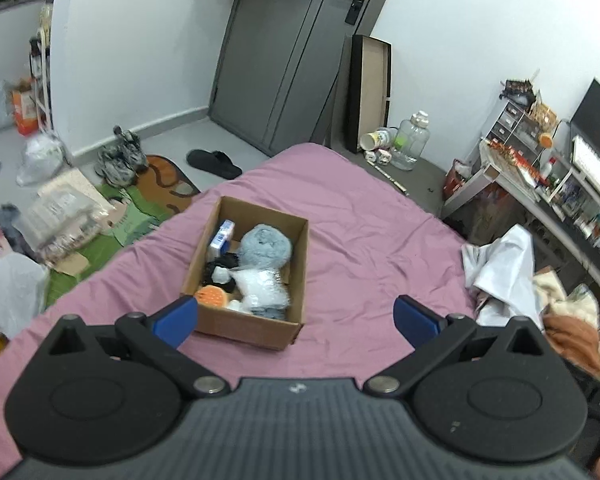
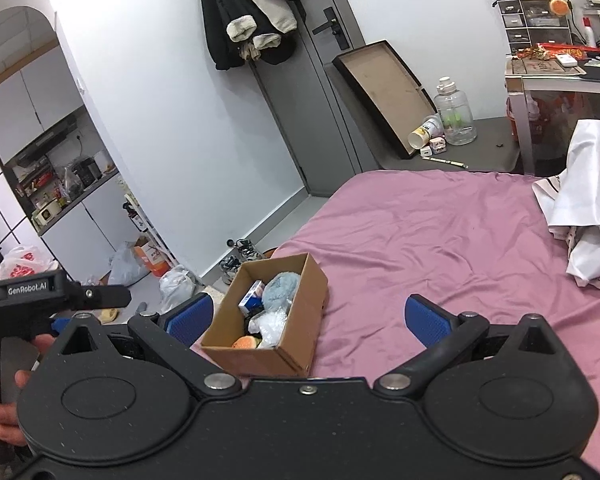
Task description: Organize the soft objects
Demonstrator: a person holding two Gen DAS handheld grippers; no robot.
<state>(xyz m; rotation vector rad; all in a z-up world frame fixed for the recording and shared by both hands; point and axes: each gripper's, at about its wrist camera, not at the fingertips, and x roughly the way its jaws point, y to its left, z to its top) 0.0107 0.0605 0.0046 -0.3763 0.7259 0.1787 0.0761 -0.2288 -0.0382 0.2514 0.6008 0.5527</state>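
Right now I have both grippers hovering above the pink bed [image 1: 360,216], and each one is spread wide with nothing between its blue pads. The left gripper [image 1: 296,316] looks almost straight down its axis at the cardboard box [image 1: 260,326], which sits on the bed just ahead of it; the box's near wall lies between my left pad and the midline, so the box is slightly left of centre. From the right gripper [image 2: 308,316] the same box [image 2: 260,356] lies ahead and to the left, its near corner just beside my left pad.

The box runs long from near to far, angled a little to the left at the far end. Inside it I see a fluffy blue-grey ball [image 1: 265,249] toward the far end, a clear plastic bag [image 1: 262,286] in the middle, an orange item [image 1: 211,295] at the near-left corner, something black [image 1: 220,270], and a small blue and white carton [image 1: 222,236] standing against the left wall.

I judge the left gripper to be better lined up for a reach into the box. A rumpled white cloth [image 2: 584,208] lies on the far right of the bed, well apart from both grippers.
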